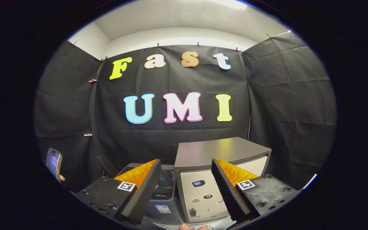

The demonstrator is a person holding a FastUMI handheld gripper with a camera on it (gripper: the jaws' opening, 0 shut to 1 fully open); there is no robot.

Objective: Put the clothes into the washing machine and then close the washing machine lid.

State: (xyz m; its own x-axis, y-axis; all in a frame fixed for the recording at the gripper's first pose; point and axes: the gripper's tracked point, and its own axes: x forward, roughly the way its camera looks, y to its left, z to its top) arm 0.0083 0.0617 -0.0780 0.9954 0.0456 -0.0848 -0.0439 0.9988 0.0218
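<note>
The gripper [185,188] hangs with its fingers spread wide and nothing between them. Just beyond them, the washing machine [217,172] blocks the way ahead, its flat grey top bare. Left of the washing machine, touching it, stands a darker unit [163,195]; farther left, fingers hold up a phone [54,163].

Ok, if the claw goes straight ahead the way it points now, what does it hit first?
Most likely the pale cabinet with the dark top: its front shows in the gap of the open, empty claw. A darker appliance beside it sits behind one finger. Depth is hard to judge.
</note>
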